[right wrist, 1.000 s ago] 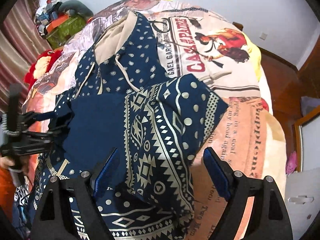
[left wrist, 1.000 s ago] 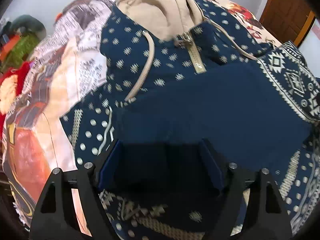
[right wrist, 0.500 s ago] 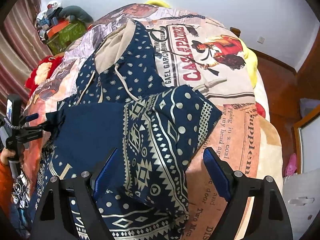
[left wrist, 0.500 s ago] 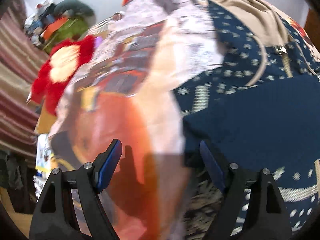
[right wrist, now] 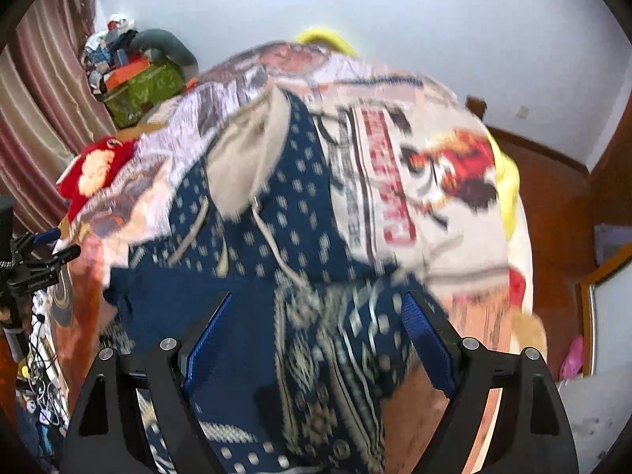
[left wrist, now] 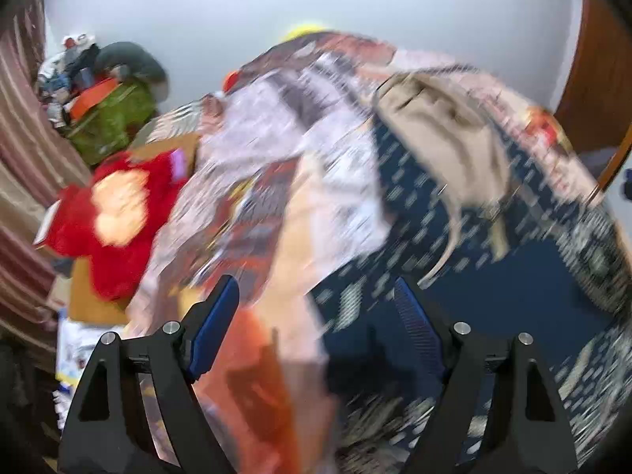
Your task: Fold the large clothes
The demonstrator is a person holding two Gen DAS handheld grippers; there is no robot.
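Bedding carries the whole job: a bed (right wrist: 454,213) spread with a cream quilt printed in red lettering and a red-and-black figure. On it lies the navy blue hooded sweatshirt with pale dot and geometric patterning (right wrist: 300,237), its beige-lined hood (right wrist: 245,166) toward the head end of the bed and its patterned lower part folded over toward the near edge. Two beige drawstrings (right wrist: 272,245) trail down its front from the hood.

The right gripper (right wrist: 316,339), black with blue pads, hangs above the sweatshirt's patterned panel near the foot edge, jaws spread wide with nothing pinched between them. The left gripper (left wrist: 316,324) stands released too, its blue pads wide apart over the sweatshirt's left border, where navy cloth meets the orange part of the quilt; no cloth is caught in it. In the right wrist view the left gripper shows at the bed's left edge, clear of the garment.

Beside the bed's left edge sits a red plush toy with a pale face (left wrist: 114,217), and beyond it, in the far corner of the room, a green box piled with clutter (left wrist: 110,122) against striped curtains (right wrist: 43,126). Both views are smeared by motion blur.
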